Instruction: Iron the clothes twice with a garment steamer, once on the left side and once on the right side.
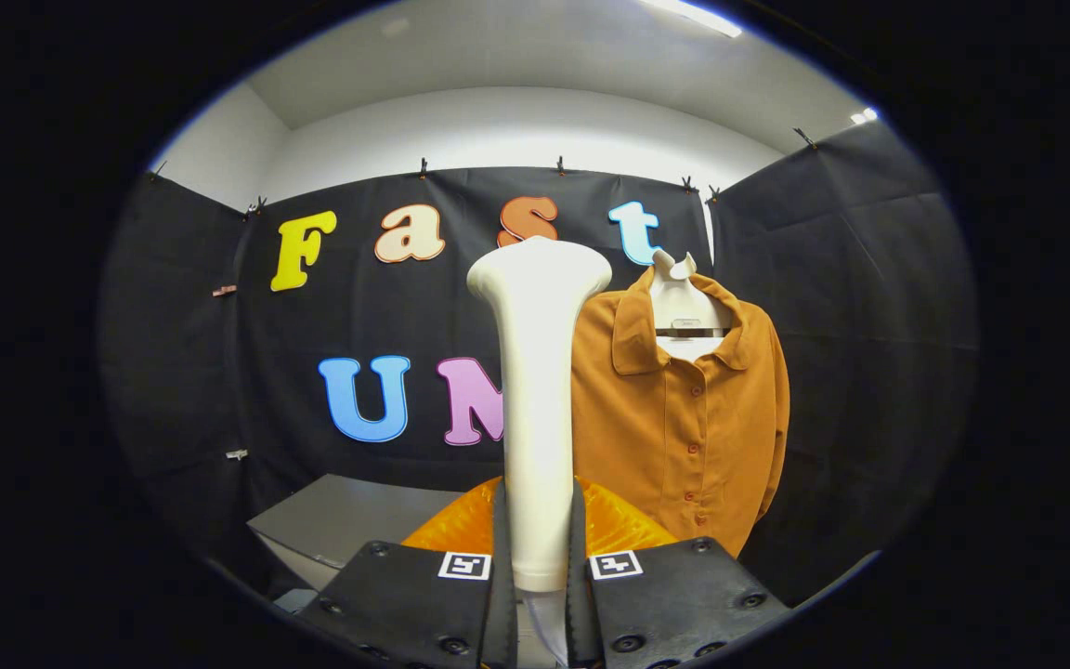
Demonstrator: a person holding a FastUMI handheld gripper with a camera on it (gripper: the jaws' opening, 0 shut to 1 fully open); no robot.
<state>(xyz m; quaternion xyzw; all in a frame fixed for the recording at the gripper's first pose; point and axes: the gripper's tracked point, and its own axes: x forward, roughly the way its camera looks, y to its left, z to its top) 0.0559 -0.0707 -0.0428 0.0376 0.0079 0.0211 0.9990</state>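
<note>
A white garment steamer (pixel 537 390) stands upright between my fingers, its flared head at the top. My gripper (pixel 538 557) is shut on the steamer's handle, one finger pressing each side. An orange-brown buttoned shirt (pixel 684 418) hangs on a white mannequin form (pixel 681 302) just right of the steamer and farther back, in front of the black cloth wall. The steamer's head is left of the shirt's collar and hides the shirt's left edge.
A translucent orange base (pixel 609 525) sits right behind my fingers, around the foot of the steamer. A grey tabletop (pixel 349 520) lies to the left of it, below the cloth wall.
</note>
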